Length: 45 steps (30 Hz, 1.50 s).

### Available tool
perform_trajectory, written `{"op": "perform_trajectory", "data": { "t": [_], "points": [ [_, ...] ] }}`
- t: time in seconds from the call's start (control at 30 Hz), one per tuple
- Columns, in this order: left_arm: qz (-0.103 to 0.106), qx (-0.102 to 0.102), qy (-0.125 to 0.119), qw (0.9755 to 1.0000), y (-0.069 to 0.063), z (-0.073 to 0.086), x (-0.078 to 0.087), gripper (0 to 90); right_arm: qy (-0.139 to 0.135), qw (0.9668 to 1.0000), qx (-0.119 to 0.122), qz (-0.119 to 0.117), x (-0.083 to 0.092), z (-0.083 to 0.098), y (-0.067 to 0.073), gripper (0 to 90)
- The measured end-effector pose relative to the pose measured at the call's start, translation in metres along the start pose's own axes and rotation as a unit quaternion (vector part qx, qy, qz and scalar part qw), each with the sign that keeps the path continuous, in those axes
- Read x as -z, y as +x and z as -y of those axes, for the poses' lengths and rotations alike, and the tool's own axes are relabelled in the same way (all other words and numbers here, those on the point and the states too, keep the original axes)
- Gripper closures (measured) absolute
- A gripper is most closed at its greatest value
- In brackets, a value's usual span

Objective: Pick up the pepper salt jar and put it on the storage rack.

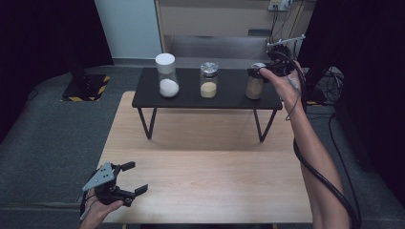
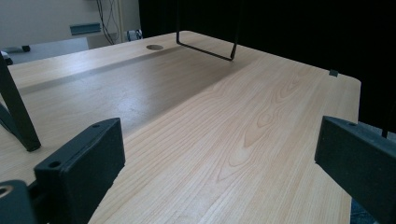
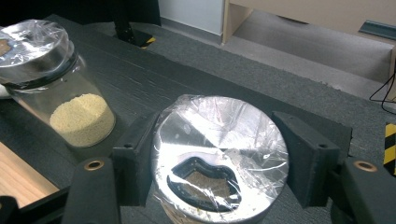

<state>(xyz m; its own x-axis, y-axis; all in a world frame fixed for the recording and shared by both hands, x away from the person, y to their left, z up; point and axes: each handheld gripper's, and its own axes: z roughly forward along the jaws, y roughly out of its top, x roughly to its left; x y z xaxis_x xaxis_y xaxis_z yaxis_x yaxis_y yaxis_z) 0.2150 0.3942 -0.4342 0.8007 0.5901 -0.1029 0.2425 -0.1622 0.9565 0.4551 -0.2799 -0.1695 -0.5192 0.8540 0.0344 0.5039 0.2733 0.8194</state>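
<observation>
The right gripper (image 3: pixel 217 158) is clamped by its fingers on the lid of the brown jar (image 1: pixel 254 87), at the right end of the black shelf (image 1: pixel 229 98), close to its edge. The left gripper (image 1: pixel 125 180) is held wide open and empty over the bare counter (image 1: pixel 205 167). The jar's body is hidden in the right gripper view.

high view: looking forward and down from above the near edge, taking in the wooden table (image 1: pixel 205 162) and black shelf (image 1: pixel 229 98) | left gripper view: skimming low across the same table (image 2: pixel 261 116), close | right gripper view: looking down, very near, onto a foil-topped jar (image 3: pixel 219 144) on that shelf (image 3: pixel 140 88)
</observation>
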Motion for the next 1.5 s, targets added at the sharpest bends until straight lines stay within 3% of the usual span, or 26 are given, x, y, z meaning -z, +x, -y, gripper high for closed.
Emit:
{"op": "perform_trajectory", "data": {
  "t": [0.5, 0.67, 0.8, 0.87, 1.03, 1.5],
  "points": [
    [0.000, 0.000, 0.000, 1.0000, 0.000, 0.000, 0.000, 0.5, -0.004, 1.0000, -0.004, -0.003, -0.003, 0.006, -0.004, 34.8],
    [0.000, -0.001, 0.002, 1.0000, 0.000, -0.001, 0.000, 0.5, -0.039, 0.9992, -0.009, -0.001, 0.001, 0.013, -0.004, 13.6],
    [0.000, 0.000, 0.001, 1.0000, 0.000, 0.000, 0.000, 0.5, -0.056, 0.9984, -0.004, -0.001, 0.005, 0.012, -0.003, 6.9],
    [0.000, -0.001, 0.000, 1.0000, 0.000, 0.000, 0.000, 0.5, -0.065, 0.9978, 0.003, 0.009, 0.008, 0.012, 0.001, 6.6],
    [0.000, 0.000, 0.000, 1.0000, 0.000, 0.000, 0.000, 0.5, -0.085, 0.9963, 0.011, 0.006, 0.017, 0.010, 0.003, 6.2],
    [-0.001, -0.002, 0.001, 1.0000, -0.001, -0.001, -0.001, 0.5, -0.125, 0.9909, 0.037, -0.033, 0.043, 0.012, 0.013, 6.2]
  ]
}}
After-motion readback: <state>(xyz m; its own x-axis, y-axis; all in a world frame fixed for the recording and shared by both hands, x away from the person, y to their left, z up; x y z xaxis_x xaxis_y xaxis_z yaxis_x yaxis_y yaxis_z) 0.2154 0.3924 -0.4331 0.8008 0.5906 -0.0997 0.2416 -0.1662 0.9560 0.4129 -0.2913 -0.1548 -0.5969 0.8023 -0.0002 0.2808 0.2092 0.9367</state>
